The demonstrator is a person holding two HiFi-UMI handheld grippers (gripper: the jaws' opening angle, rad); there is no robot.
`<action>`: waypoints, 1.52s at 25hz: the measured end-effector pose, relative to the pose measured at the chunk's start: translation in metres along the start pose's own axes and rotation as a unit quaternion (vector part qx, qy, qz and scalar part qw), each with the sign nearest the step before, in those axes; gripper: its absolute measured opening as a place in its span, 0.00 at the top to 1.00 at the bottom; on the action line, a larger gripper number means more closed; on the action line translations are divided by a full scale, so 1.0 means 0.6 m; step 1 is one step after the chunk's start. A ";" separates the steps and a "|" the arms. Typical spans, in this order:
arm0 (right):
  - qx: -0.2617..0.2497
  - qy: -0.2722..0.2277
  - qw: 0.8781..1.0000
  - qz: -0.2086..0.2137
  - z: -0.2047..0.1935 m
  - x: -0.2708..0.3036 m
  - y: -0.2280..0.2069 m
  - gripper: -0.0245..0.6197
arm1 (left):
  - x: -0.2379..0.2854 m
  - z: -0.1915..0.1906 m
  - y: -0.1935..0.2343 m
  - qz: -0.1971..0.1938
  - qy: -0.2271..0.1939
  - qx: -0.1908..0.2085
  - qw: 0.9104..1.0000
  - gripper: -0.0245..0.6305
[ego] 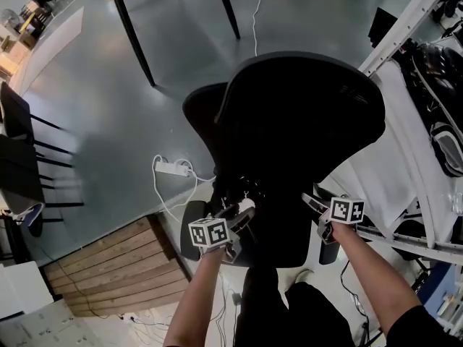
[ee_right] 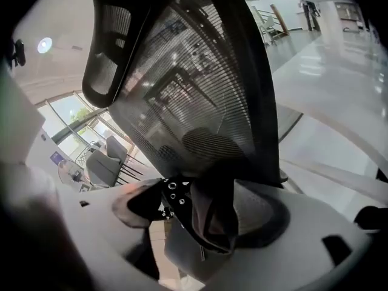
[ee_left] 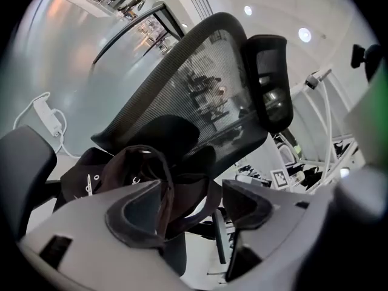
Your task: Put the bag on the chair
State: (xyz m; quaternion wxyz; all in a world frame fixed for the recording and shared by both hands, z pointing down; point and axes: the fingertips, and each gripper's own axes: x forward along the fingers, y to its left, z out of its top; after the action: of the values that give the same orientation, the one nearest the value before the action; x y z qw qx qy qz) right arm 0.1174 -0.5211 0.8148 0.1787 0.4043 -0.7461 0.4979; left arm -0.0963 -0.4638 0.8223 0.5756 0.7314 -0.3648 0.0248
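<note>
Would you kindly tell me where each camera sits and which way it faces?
Head view: on the person's head, steeply down onto the black mesh office chair; forearms, left gripper and right gripper show.
Left gripper view: on that gripper, along its jaws toward the chair back.
Right gripper view: likewise.
Shared: chair back, dark fabric bag.

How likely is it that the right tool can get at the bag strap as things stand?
Probably yes: the bag strap hangs between the open jaws of the right tool, with nothing in front of it; the chair backrest stands behind.
</note>
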 end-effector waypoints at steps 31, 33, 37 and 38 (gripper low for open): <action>-0.150 -0.127 0.963 0.186 -0.094 -0.491 0.344 0.40 | -0.311 -0.206 -0.483 -0.021 -0.183 0.209 0.960 0.52; -0.158 -0.130 0.961 0.189 -0.109 -0.526 0.345 0.41 | -0.321 -0.234 -0.513 -0.007 -0.193 0.217 0.957 0.52; -0.191 -0.113 0.956 0.192 -0.152 -0.585 0.342 0.41 | -0.342 -0.280 -0.566 0.020 -0.219 0.228 0.949 0.52; -0.197 -0.108 0.955 0.194 -0.166 -0.599 0.338 0.41 | -0.344 -0.295 -0.578 0.025 -0.223 0.232 0.946 0.52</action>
State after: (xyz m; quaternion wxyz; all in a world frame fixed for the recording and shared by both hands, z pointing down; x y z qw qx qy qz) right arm 0.1647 -0.2441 0.4966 0.0732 0.2598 -0.9082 0.3198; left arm 0.0156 -0.1829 0.5017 0.2930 0.8225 -0.4859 -0.0401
